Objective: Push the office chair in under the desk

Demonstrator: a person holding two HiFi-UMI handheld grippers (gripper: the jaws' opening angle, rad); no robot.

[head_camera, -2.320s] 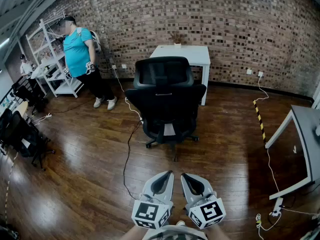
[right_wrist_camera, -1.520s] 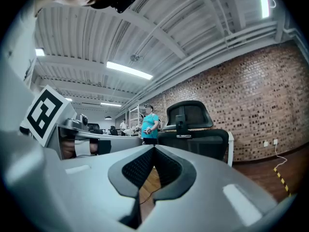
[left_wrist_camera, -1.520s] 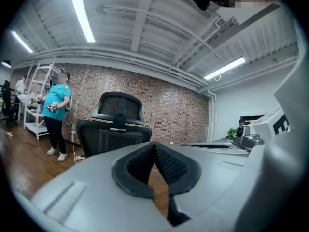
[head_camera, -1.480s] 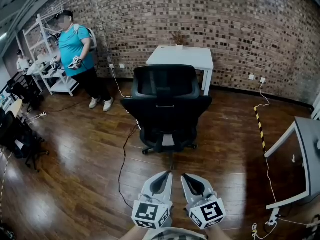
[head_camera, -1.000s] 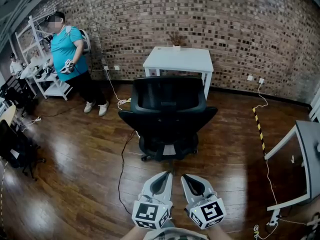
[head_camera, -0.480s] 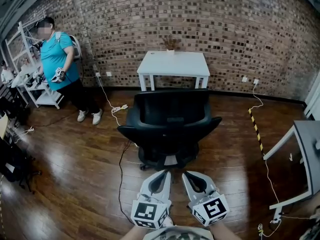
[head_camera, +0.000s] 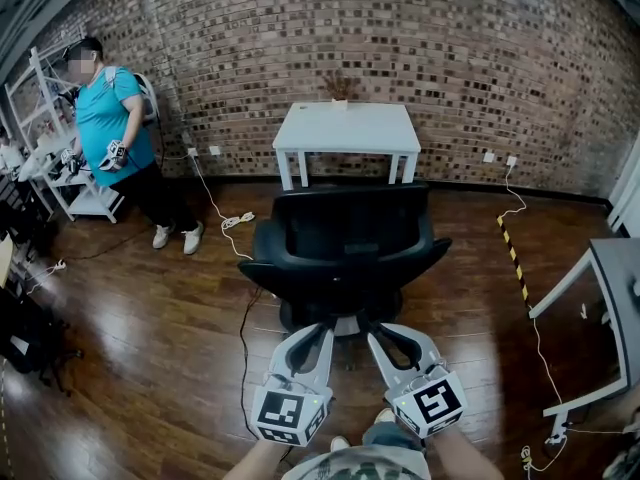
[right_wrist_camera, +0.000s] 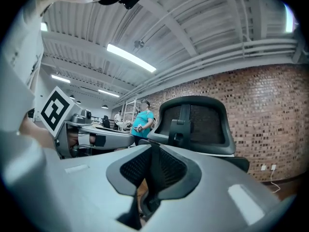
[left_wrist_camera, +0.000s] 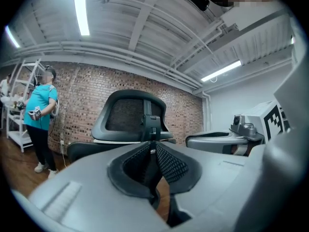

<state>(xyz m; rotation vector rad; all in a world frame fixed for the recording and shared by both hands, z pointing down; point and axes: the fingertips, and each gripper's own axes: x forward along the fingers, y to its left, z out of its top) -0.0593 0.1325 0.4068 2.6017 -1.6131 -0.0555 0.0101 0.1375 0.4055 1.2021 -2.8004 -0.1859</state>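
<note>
At 12 o'clock, short of the desk (head_camera: pixel 347 128): office chair (head_camera: pixel 345 258). Probably heavy yet rolling, swivelling; press the stiff backrest rim (head_camera: pixel 350 192) evenly. Left gripper (head_camera: pixel 322 333), right gripper (head_camera: pixel 380 333) empty, jaws just starting to part.

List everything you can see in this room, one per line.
office chair: one, black, mid-floor, short of the desk
desk: one, white, at the brick wall
person: one, teal shirt, far left
shelf unit: one, white, behind that person
table: one, grey, right edge
floor cables: several, black and white, left of chair
striped tape: one, yellow-black, floor right
left gripper: one, grey, bottom centre, jaws opening, empty
right gripper: one, grey, bottom centre, jaws opening, empty
</note>
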